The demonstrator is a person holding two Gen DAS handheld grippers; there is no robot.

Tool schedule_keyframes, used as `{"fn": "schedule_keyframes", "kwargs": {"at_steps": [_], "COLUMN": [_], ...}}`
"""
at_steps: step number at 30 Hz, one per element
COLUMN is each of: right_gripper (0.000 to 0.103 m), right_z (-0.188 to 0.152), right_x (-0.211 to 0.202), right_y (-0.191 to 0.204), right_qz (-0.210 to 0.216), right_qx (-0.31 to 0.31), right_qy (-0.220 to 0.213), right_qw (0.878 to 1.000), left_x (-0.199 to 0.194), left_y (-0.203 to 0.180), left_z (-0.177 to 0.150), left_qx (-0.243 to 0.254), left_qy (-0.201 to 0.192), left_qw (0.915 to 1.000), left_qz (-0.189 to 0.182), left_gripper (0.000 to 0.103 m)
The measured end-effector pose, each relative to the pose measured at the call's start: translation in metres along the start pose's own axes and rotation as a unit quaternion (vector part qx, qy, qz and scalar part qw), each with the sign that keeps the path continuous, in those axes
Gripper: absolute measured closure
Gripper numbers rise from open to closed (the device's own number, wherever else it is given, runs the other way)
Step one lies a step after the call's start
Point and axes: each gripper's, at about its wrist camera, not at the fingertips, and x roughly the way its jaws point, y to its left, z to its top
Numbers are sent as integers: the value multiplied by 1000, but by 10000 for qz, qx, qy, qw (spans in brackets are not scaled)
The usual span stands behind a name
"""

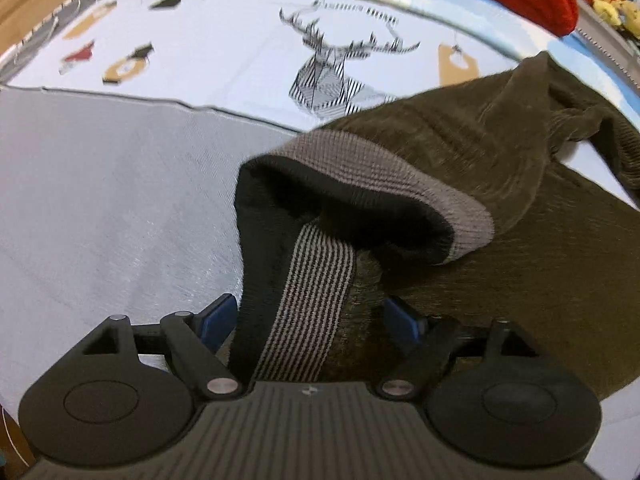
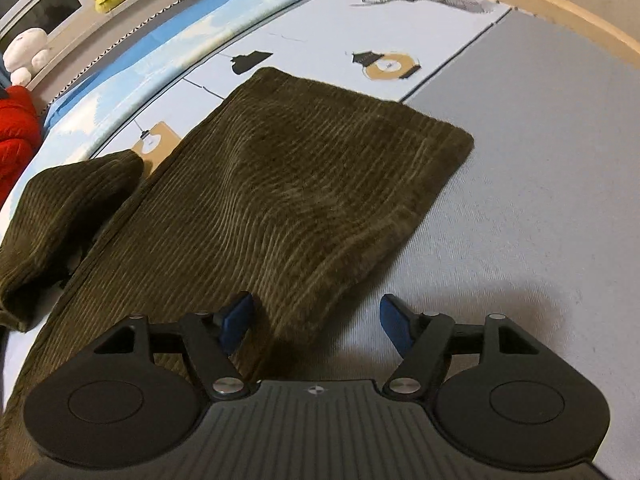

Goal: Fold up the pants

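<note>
Olive-brown corduroy pants [image 2: 280, 200], leg lying flat on the bed, grey ribbed waistband [image 1: 400, 176] gaping open

Olive pants [image 2: 288, 184] are ribbed, matt corduroy cloth with a knit waistband [image 1: 400, 184]; the grey bed sheet [image 2: 540, 200] is smooth woven cloth; claw bodies are matt black plastic.

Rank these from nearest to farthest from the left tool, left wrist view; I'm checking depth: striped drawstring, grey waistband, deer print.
1. Striped drawstring, between the left tool's fingers.
2. Grey ribbed waistband, just beyond.
3. Striped deer print, far on the mat.
</note>
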Motion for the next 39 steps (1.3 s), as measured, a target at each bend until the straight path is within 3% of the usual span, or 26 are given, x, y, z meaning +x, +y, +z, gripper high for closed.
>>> {"fn": "schedule_keyframes", "kwargs": {"at_steps": [1,5,10,11,12,15,21,24,29,33,35,37,39], "right_gripper": [34,78,90,91,92,94,94,94,95,92,88,73,68], "right_z": [0,3,7,7,5,5,6,1,-22,-35,-33,-26,-23], "right_x": [2,2,-9,-14,-19,-36,-73,-87,-102,-105,-104,-104,-104], "right_y": [3,4,-7,-9,-10,-17,-46,-74,-123,-143,-150,-170,-193], "right_qz": [-28,113,359,403,416,384,250,84,-196,256,411,330,94], "right_qx": [-87,-112,37,13,-27,-67,-31,212,578,453,467,819,1280], "right_qy": [-43,-124,-166,-193,-219,-263,-253,64,1111,1632,1656,1505,1262], "right_qw": [9999,9998,9992,9990,9989,9989,9994,9997,9919,9852,9842,9847,9837], "left_x": [6,19,21,20,18,8,-16,-30,-47,-40,-36,-33,-28], "left_y": [-2,-7,-9,-10,-12,-8,-9,-8,8,27,27,22,18], "left_z": [0,2,5,4,3,0,-13,-25,-47,-54,-55,-53,-49], "left_qx": [4,106,-5,61,155,234,451,629,921,895,937,970,981], "left_qy": [52,86,-5,-36,-82,-173,-218,-242,-93,260,335,390,482], "left_qw": [10000,9998,10000,10000,9998,9996,9977,9956,9929,9933,9926,9925,9926], "left_qz": [19,140,21,20,72,-2,-449,-647,-741,-688,-694,-629,-529], "left_gripper": [19,17,21,28,40,57,67,69,70,67,61,57,43]}}
